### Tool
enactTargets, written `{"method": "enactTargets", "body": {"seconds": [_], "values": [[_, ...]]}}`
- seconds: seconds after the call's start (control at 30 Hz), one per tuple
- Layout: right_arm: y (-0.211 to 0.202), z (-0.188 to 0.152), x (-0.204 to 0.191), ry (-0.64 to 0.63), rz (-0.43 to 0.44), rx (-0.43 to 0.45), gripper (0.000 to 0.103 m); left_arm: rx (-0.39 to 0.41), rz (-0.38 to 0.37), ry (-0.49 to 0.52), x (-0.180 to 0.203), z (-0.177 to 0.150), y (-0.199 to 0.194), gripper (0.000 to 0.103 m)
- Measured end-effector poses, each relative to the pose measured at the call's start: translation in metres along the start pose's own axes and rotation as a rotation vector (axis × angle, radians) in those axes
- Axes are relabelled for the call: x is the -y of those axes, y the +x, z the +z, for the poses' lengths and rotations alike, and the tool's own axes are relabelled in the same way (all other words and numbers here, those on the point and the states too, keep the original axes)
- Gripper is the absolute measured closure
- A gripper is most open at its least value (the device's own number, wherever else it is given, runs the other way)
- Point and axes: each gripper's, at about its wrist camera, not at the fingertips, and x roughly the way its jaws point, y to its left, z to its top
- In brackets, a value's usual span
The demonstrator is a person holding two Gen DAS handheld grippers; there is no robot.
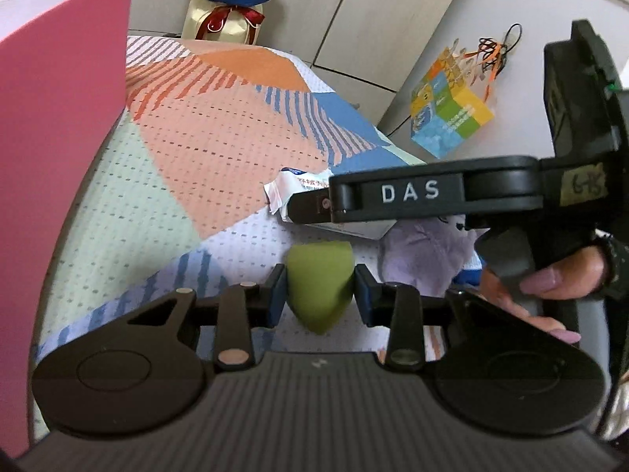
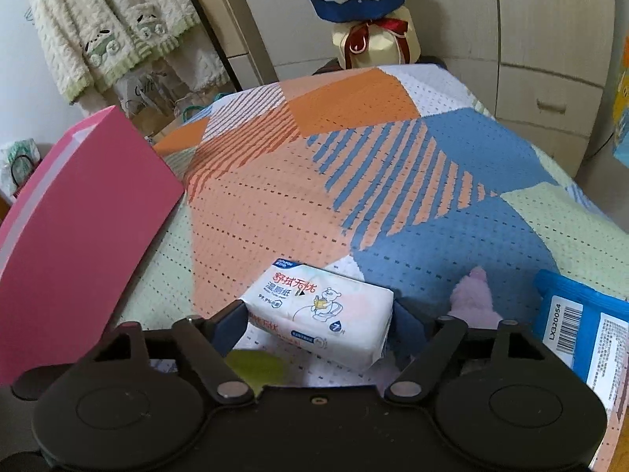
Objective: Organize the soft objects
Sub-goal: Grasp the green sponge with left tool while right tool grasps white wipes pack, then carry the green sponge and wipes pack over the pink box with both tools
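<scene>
My left gripper is shut on a green teardrop sponge, just above the patterned bedspread. The sponge also shows low in the right wrist view. My right gripper is shut on a white wet-wipes pack; in the left wrist view this gripper reaches in from the right, with the pack at its tips. A purple plush toy lies under the right gripper, and shows in the right wrist view too.
A pink box stands at the left of the bed, also in the right wrist view. A blue package lies at the right. A wrapped bouquet and cupboards stand beyond the bed. A colourful bag hangs on the right.
</scene>
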Motion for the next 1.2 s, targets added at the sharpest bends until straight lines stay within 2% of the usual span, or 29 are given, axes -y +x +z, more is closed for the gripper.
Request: {"method": "enactTargets", "body": {"seconds": [0.1, 0.2, 0.5, 0.97, 1.2], "values": [[-0.006, -0.006, -0.006, -0.009, -0.015, 0.020, 0.026, -0.012, -0.010, 0.009, -0.001, -0.001, -0.009, 0.068], [-0.015, -0.013, -0.009, -0.006, -0.004, 0.042, 0.026, -0.013, -0.022, 0.026, -0.002, -0.005, -0.019, 0.068], [-0.051, -0.040, -0.031, -0.051, -0.060, 0.128, 0.026, -0.032, -0.052, 0.084, 0.001, -0.022, -0.052, 0.068], [-0.117, -0.113, -0.059, -0.076, -0.106, 0.216, 0.026, -0.065, -0.088, 0.188, 0.005, -0.049, -0.102, 0.068], [-0.141, -0.147, -0.068, -0.071, -0.124, 0.231, 0.026, -0.112, -0.067, 0.196, 0.006, -0.058, -0.110, 0.068]]}}
